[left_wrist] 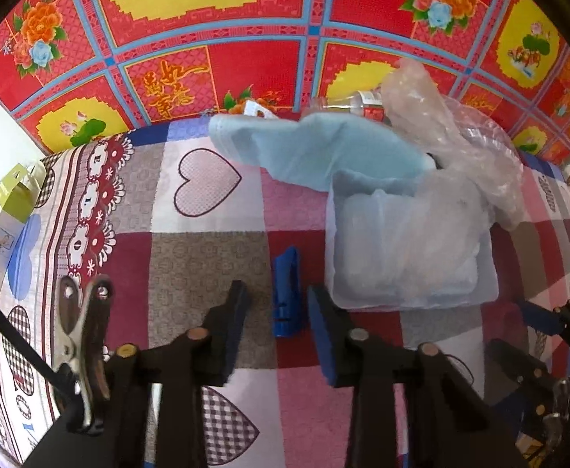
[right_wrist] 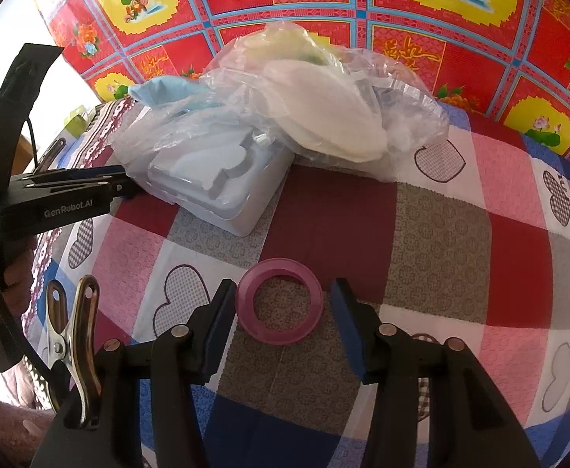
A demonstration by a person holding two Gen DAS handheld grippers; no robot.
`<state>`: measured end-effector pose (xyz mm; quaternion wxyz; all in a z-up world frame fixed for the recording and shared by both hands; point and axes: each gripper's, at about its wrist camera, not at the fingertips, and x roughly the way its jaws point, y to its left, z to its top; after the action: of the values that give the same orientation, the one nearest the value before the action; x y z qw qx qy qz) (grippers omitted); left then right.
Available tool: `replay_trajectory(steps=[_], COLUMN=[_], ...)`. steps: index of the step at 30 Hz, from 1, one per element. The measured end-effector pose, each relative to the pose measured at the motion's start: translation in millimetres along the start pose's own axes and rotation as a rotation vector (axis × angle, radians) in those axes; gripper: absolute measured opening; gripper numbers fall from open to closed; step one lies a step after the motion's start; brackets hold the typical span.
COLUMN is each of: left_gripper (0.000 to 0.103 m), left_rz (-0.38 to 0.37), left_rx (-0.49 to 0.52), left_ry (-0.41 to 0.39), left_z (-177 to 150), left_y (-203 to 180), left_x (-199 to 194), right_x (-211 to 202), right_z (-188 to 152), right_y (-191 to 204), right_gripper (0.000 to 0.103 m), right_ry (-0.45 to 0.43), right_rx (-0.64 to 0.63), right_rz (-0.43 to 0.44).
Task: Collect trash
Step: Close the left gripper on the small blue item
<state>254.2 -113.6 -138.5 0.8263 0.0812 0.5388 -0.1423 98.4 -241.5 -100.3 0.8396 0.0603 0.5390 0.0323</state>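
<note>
The left wrist view shows a small blue plastic piece (left_wrist: pixel 286 292) lying on the patchwork cloth (left_wrist: pixel 206 257) of the bench, between the fingers of the left hand-held gripper (left_wrist: pixel 275 314). The fingers stand a little apart on either side of it, and neither pad presses on it. This blue piece does not appear in the right wrist view. Just right of it sits a pale plastic tray (left_wrist: pixel 409 241), and beyond the tray lie a light blue sheet (left_wrist: pixel 324 148) and a crumpled clear plastic bag (left_wrist: pixel 452 132). At the far left edge is a green and white carton (left_wrist: pixel 7 202), its print too small to read.

The right wrist view alone shows a purple ring (right_wrist: pixel 277 300), flat on the cloth between the fingers of the right hand-held gripper (right_wrist: pixel 281 319). The left finger stands at the ring's rim (touching or just beside, I cannot tell), and the right finger stands clear of it, so the fingers are apart and clamp nothing. Farther off is the same tray (right_wrist: pixel 214 179), seen from its other side with a moulded insert, and the bag heap (right_wrist: pixel 324 109) with a pale oval shape inside. The left hand-held gripper (right_wrist: pixel 128 189) comes in from the left edge, tips by the tray, with the words "GenRobot.AI" on its body.

The cloth's border carries spaced letters, of which E, L and O can be read in the left wrist view. The red backdrop (left_wrist: pixel 245 58) behind has gold Chinese characters.
</note>
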Motion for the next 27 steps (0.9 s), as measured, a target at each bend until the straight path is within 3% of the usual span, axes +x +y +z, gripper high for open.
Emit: replay_trajectory(steps=[4, 14, 21, 27], left_gripper=[0.017, 0.016, 0.016, 0.016], left_rz=[-0.019, -0.020, -0.021, -0.006], left_rx=[-0.007, -0.077, -0.135, -0.158], left_ry=[0.001, 0.000, -0.007, -0.022], left_z=[-4.6, -16.6, -28.2, -39.3], left_y=[0.4, 27.0, 36.7, 52.9], left_x=[-3.4, -15.0, -39.3, -58.4], right_x=[-0.3, -0.7, -0.1, -0.5], right_z=[-0.5, -0.9, -0.4, 1.3], right_y=[0.0, 1.1, 1.5, 4.7], right_gripper=[0.051, 0.051, 0.044, 0.044], right_ry=[-0.007, -0.018, -0.022, -0.020], right_rx=[0.003, 0.010, -0.001, 0.010], right_rz=[0.001, -0.002, -0.026, 0.004])
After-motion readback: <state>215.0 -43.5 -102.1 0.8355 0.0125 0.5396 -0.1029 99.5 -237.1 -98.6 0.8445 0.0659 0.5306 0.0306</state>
